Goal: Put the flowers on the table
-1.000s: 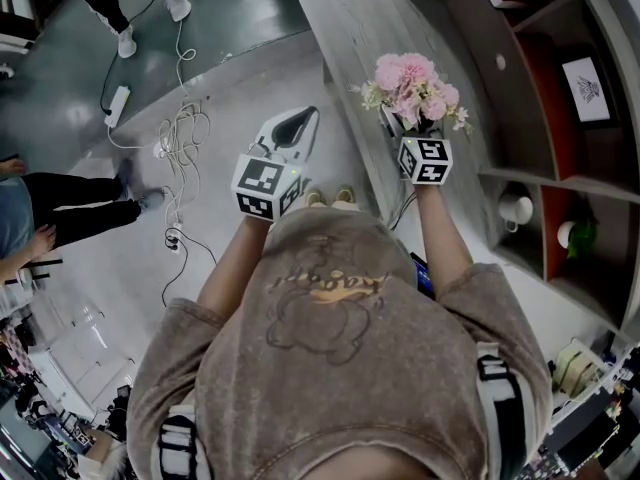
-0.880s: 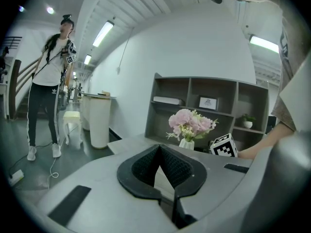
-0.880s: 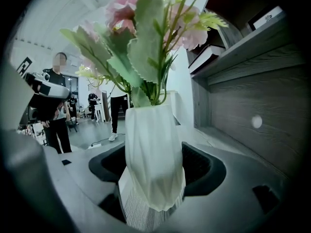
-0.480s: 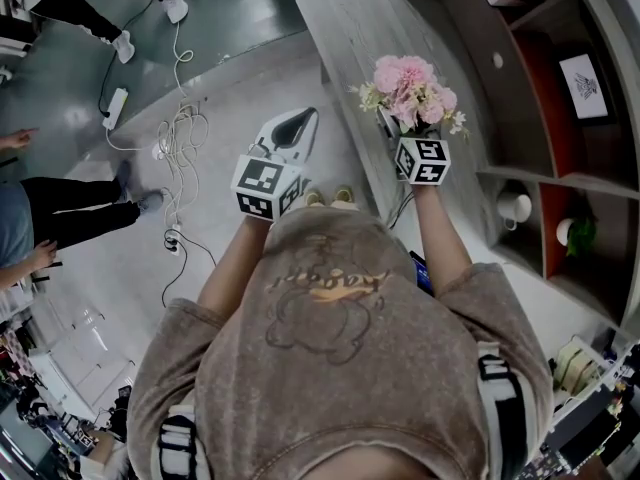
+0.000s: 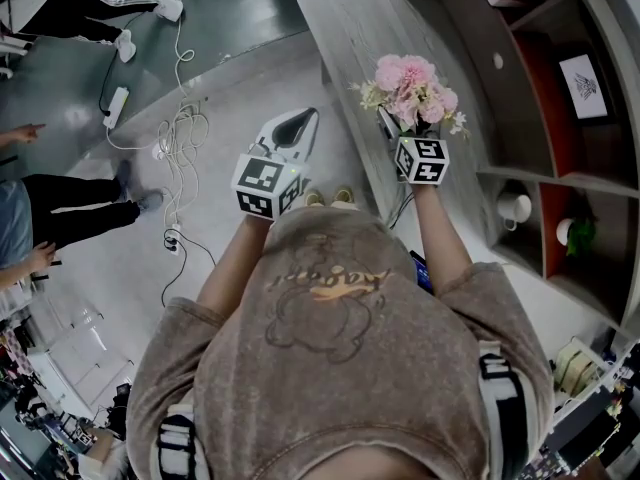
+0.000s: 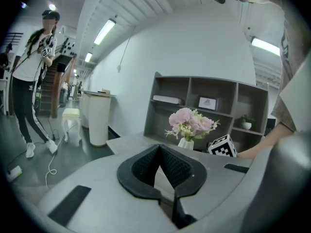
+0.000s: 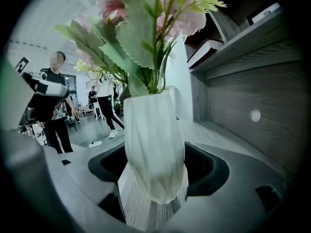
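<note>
Pink flowers (image 5: 415, 88) stand in a white faceted vase (image 7: 153, 140). My right gripper (image 5: 398, 123) is shut on the vase, one jaw on each side, over the grey table (image 5: 360, 28) near the shelf unit. Whether the vase base touches the tabletop I cannot tell. My left gripper (image 5: 305, 116) hangs over the floor just left of the table, shut with nothing in it. In the left gripper view its tips (image 6: 158, 148) meet, and beyond them are the flowers (image 6: 189, 123), the vase (image 6: 185, 143) and the right gripper's marker cube (image 6: 222, 147).
A grey shelf unit (image 5: 560, 118) runs along the table's right side and holds a white mug (image 5: 517, 208) and a small plant (image 5: 580, 233). Cables (image 5: 180, 128) and a power strip (image 5: 117, 103) lie on the floor. People stand at the left (image 5: 60, 203); a white bin (image 6: 99, 118) stands past the table.
Both grippers and the flowers have stayed almost still. The people at the left edge of the floor have shifted.
</note>
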Demonstrator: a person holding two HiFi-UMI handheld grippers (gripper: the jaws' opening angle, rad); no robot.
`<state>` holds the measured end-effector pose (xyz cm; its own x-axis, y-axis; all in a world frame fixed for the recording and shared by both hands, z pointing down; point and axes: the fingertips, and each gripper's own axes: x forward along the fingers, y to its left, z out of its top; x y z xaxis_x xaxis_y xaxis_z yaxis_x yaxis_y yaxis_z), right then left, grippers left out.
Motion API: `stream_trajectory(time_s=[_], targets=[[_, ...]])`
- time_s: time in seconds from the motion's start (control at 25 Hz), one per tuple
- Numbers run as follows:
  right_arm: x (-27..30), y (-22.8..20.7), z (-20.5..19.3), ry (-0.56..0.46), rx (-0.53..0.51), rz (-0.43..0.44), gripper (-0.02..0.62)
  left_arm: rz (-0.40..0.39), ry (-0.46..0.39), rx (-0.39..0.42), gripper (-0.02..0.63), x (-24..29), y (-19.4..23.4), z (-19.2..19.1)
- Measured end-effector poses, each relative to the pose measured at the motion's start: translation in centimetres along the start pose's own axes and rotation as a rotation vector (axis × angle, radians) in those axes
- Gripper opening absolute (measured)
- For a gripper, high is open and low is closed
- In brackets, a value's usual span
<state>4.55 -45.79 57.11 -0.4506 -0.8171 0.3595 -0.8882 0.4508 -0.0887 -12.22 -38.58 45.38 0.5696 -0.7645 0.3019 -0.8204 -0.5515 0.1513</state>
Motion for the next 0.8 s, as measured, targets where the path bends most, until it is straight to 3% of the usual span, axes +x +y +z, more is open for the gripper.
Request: stream_trajectory(time_s=[0.52, 0.8], targets=[[-1.4, -0.3, 0.5, -0.009, 0.014, -0.028, 0.348, -0.025, -0.003, -0.002, 0.017, 0.0, -0.4, -0.1], [-3.6, -0.6, 1.7, -0.046, 0.038, -0.058, 0.348, -0.078, -0.002, 0.001, 0.017, 0.8, -1.5, -0.1]])
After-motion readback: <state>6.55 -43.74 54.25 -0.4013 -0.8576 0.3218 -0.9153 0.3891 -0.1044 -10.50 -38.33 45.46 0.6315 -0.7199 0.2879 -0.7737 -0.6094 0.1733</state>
